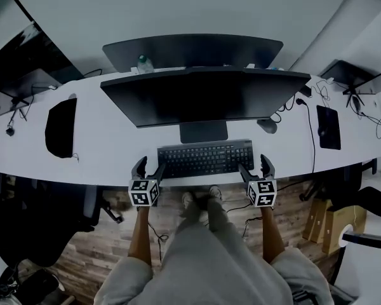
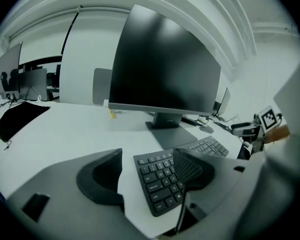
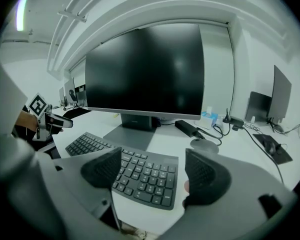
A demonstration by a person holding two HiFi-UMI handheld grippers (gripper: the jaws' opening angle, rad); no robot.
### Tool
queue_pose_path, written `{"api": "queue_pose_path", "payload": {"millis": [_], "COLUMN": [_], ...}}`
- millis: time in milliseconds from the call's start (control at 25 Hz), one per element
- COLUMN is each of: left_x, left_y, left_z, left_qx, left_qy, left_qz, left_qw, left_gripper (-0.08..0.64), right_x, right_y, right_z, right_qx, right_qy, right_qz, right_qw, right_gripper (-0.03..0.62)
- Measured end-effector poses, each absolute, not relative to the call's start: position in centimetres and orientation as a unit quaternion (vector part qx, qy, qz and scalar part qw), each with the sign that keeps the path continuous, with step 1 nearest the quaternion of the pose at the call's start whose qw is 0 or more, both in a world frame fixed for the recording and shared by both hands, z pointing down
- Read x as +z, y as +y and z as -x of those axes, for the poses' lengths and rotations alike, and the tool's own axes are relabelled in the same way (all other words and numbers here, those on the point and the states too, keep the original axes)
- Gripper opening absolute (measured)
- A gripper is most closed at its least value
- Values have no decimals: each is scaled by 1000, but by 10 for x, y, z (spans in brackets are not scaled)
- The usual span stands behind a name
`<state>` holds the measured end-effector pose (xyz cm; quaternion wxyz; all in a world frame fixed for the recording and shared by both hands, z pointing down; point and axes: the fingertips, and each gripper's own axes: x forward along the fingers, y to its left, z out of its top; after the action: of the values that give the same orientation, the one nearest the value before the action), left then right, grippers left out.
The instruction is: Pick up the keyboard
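Keyboard (image 1: pixel 205 158) flat on surface (image 1: pixel 114 154), just in front of monitor (image 1: pixel 203 94). L claw (image 1: pixel 148 167) at kbd's left end, R claw (image 1: pixel 256 165) at right end. Both spread, pinching nothing. Step: approach. Next, prob.: straddle the ends, close, lift level.

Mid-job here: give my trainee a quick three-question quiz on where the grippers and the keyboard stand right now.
1. True or false: the left gripper is clamped shut on the keyboard.
2. The keyboard lies: A) in front of the monitor stand; B) behind it; C) on top of it.
3. Fill in: the right gripper, jaws apart, frames the keyboard's ____ end.
Key: 1 false, its jaws stand open at the left end; 2 A; 3 right.
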<state>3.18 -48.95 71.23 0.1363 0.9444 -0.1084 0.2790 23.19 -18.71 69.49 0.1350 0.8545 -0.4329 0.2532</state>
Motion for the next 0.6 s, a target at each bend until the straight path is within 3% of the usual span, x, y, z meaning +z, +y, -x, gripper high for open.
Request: {"api": "queue_pose_path", "payload": {"millis": [600], "left_x": [780], "left_y": [-482], "left_z": [-58], "left_qx": [338], "left_qy": [-117], "left_qz": [-911], "left_qw": [205], "left_gripper": [311], "right_x": [734], "right_y": [-183], "right_z": [-268], "right_qx": [292], "right_qy": [-447], "right_qz": [-833], "right_qw": [145], "right_gripper": [382]}}
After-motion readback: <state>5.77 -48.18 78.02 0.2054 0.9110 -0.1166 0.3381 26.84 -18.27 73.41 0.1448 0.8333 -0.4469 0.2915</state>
